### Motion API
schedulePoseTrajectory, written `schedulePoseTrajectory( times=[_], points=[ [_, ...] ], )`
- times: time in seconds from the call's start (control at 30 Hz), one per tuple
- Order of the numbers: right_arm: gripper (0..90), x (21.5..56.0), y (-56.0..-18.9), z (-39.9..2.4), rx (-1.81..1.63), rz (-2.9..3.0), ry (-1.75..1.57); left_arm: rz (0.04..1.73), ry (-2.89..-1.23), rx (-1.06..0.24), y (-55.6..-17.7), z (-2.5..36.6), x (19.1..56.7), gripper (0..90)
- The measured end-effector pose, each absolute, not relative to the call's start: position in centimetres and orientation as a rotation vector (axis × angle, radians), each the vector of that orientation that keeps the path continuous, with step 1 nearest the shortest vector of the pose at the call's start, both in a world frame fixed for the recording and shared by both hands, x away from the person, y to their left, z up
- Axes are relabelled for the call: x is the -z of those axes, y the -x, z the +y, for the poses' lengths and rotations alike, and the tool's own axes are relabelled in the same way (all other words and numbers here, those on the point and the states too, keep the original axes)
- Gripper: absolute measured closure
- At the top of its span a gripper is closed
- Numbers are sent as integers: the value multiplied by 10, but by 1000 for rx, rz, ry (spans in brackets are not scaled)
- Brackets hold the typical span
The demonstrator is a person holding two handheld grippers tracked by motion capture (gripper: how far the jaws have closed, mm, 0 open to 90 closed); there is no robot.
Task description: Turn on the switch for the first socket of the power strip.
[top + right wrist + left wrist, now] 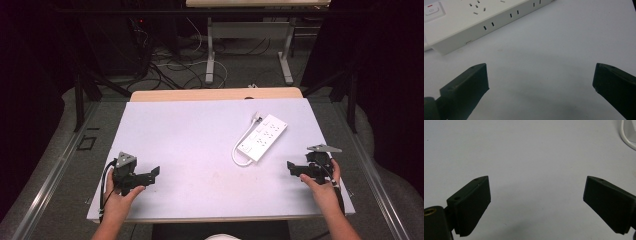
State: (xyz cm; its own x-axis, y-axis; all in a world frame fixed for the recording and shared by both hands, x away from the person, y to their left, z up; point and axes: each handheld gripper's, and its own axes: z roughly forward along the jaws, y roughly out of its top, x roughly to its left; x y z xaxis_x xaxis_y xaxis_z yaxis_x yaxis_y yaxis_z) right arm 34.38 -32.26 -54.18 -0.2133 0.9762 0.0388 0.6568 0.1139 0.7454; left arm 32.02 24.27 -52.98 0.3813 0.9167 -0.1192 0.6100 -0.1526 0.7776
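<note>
Fingers (471,205) of both grippers wide apart, empty, above table (190,135).

The person's left hand (120,196) holds the black two-jaw left gripper (154,173) low over the near left part of the pale grey table (190,135), its jaws spread wide apart with nothing between them and aimed toward the table's middle. The right hand (322,187) holds the matching black right gripper (291,168) at the table's near right edge, jaws likewise wide apart and bare, pointing inward to the left. Both forearms come in over the table's near edge.
</note>
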Motion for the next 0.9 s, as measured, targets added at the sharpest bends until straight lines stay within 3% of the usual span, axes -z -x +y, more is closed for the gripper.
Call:
schedulePoseTrajectory(
  times=[0.9],
  points=[
    [3,547,-344,-328,-906,1913,-1621,1327,-1865,-500,-320,244,529,77]
  ],
)
